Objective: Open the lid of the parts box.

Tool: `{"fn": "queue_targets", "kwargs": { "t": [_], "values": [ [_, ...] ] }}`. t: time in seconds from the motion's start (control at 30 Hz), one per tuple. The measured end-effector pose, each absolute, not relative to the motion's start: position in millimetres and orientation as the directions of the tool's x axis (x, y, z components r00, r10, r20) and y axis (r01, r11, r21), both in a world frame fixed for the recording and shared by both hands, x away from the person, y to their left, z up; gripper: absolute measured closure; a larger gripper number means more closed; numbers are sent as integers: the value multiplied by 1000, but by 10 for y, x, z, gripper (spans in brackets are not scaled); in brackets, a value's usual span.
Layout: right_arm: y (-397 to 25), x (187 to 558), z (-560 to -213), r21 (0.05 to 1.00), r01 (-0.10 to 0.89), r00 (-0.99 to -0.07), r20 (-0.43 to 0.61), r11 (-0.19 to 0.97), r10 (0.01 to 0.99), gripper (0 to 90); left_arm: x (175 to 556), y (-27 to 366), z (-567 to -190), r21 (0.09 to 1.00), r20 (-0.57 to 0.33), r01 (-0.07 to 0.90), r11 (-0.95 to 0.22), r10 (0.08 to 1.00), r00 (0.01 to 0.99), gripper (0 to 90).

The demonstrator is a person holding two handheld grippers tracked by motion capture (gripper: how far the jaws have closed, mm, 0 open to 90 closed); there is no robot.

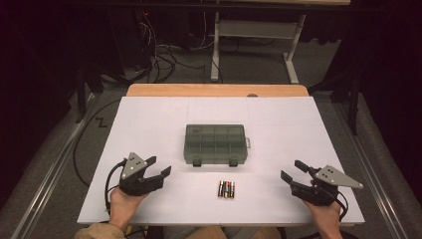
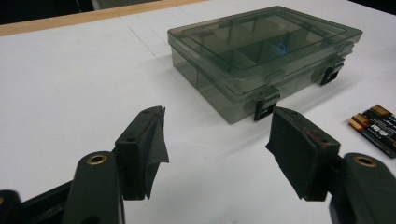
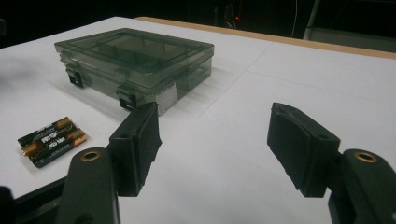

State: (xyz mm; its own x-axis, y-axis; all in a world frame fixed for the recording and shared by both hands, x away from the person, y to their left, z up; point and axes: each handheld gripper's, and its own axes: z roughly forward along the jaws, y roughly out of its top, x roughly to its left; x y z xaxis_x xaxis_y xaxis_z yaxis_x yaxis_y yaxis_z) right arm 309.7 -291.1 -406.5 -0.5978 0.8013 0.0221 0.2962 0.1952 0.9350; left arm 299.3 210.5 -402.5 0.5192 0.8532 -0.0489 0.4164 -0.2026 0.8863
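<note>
Two grippers gaping, holding nothing: left gripper (image 1: 160, 166) at bench (image 1: 149, 119) front-left, closed box (image 1: 215, 144) mid-bench, batteries (image 1: 226, 189) just in front of the box, right gripper (image 1: 292, 171) at front-right, well apart from both.

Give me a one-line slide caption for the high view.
Two open grippers, left and right, rest either side of a closed compartment box and batteries on a white table.
</note>
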Motion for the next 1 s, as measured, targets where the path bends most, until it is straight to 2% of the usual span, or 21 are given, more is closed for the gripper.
{"fn": "queue_targets", "kwargs": {
  "t": [0.13, 0.43, 1.0],
  "values": [
    [-2878, 3087, -4068, 933, 294, -601, 13, 206, 799, 356, 2988, 2113, -4026, 883, -79, 431, -183, 850, 521, 390],
    [-2892, 3125, -4073, 931, 310, -584, 26, 194, 811, 357, 2954, 2039, -4007, 885, -35, 397, -241, 818, 575, 398],
    [-2899, 3098, -4065, 937, 305, -587, 43, 172, 808, 404, 2997, 2084, -4016, 881, -53, 419, -222, 832, 553, 380]
  ]
}}
